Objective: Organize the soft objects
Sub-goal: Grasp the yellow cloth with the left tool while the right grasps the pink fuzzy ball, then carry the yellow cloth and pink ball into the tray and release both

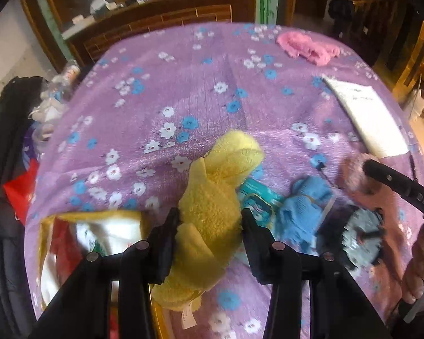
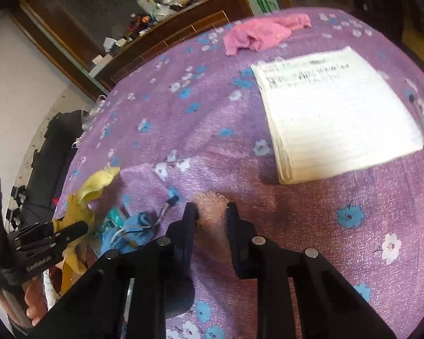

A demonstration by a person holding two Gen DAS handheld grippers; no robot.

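Progress looked partial: your left gripper (image 1: 210, 220) pinched the yellow towel (image 1: 217, 186) beside the open bag (image 1: 46, 243), your right gripper (image 2: 212, 212) clamped the pinkish fuzzy piece (image 2: 212, 197). Blue cloth (image 1: 305, 212) and pink cloth (image 2: 257, 35) lay unsorted on the bedspread (image 2: 353, 197).

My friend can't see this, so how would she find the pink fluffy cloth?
Look at the purple flowered bedspread. At its far edge, beyond the lined notebook, lies the crumpled pink cloth. It lies alone, away from both grippers; the yellow towel and blue cloth sit near.
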